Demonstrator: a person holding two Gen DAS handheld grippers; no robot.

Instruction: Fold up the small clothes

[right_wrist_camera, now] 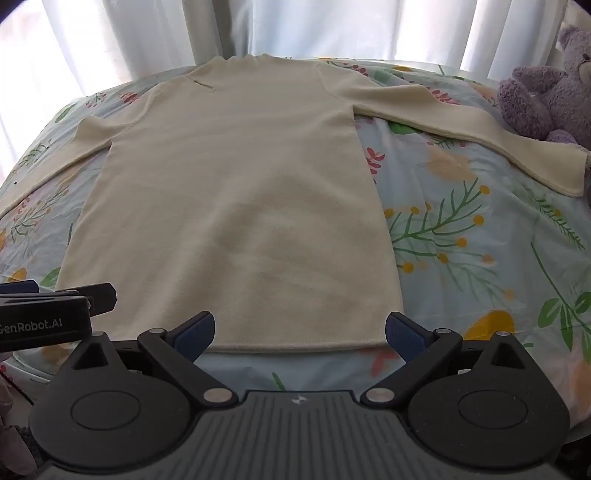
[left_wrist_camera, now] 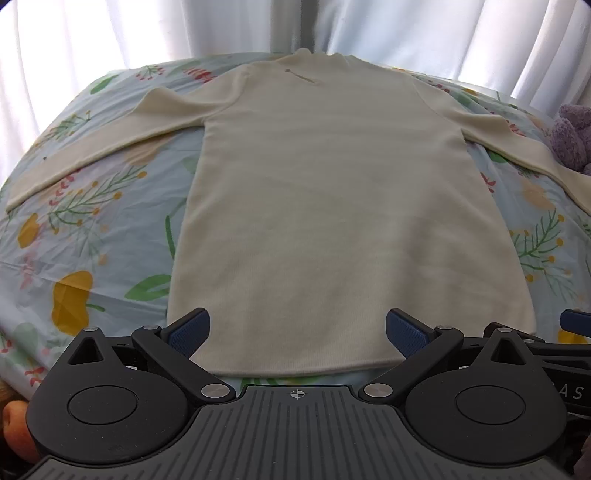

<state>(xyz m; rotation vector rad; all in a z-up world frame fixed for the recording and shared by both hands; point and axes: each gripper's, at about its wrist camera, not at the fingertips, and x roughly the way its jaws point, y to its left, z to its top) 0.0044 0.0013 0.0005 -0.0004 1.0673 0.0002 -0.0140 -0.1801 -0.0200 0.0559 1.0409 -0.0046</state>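
A cream long-sleeved sweater lies flat on the bed, collar at the far end, hem nearest me, both sleeves spread out to the sides. It also shows in the right wrist view. My left gripper is open and empty, hovering over the hem near its middle. My right gripper is open and empty, over the hem's right part. The left gripper's side shows in the right wrist view; the right gripper's finger shows in the left wrist view.
The bed has a light blue floral sheet. A purple teddy bear sits at the far right by the right sleeve's cuff, also in the left wrist view. White curtains hang behind the bed.
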